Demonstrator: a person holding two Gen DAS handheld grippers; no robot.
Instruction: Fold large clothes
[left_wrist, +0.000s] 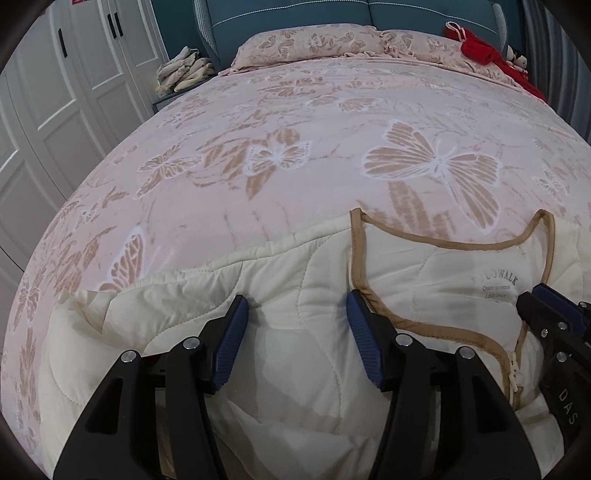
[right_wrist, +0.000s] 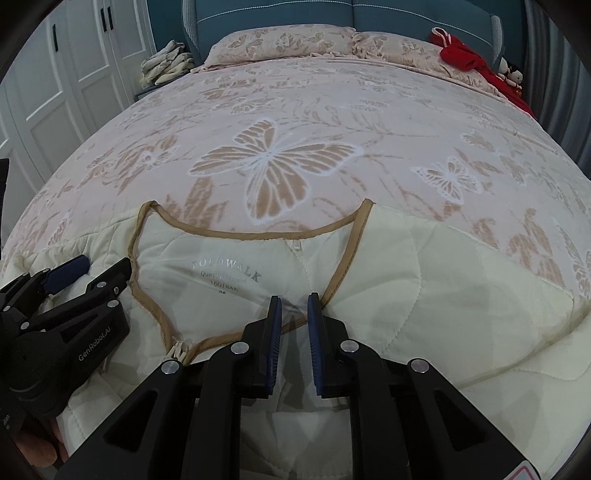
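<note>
A cream quilted jacket (left_wrist: 288, 280) with tan collar trim lies on the near end of the bed; it also shows in the right wrist view (right_wrist: 424, 280). Its printed inner label (right_wrist: 225, 275) faces up and the zip (right_wrist: 177, 350) is open at the top. My left gripper (left_wrist: 297, 314) is open, its jaws wide apart over the jacket's left shoulder. My right gripper (right_wrist: 294, 314) is open with a narrow gap, straddling the tan collar edge (right_wrist: 332, 288) on the right side. The right gripper also shows at the right edge of the left wrist view (left_wrist: 554, 314).
The bed carries a pink butterfly-print cover (left_wrist: 295, 147) with pillows (left_wrist: 314, 44) at the head. A red garment (left_wrist: 476, 51) lies at the far right. Folded cloths (left_wrist: 184, 70) sit on a bedside stand. White wardrobe doors (left_wrist: 55, 92) stand at left.
</note>
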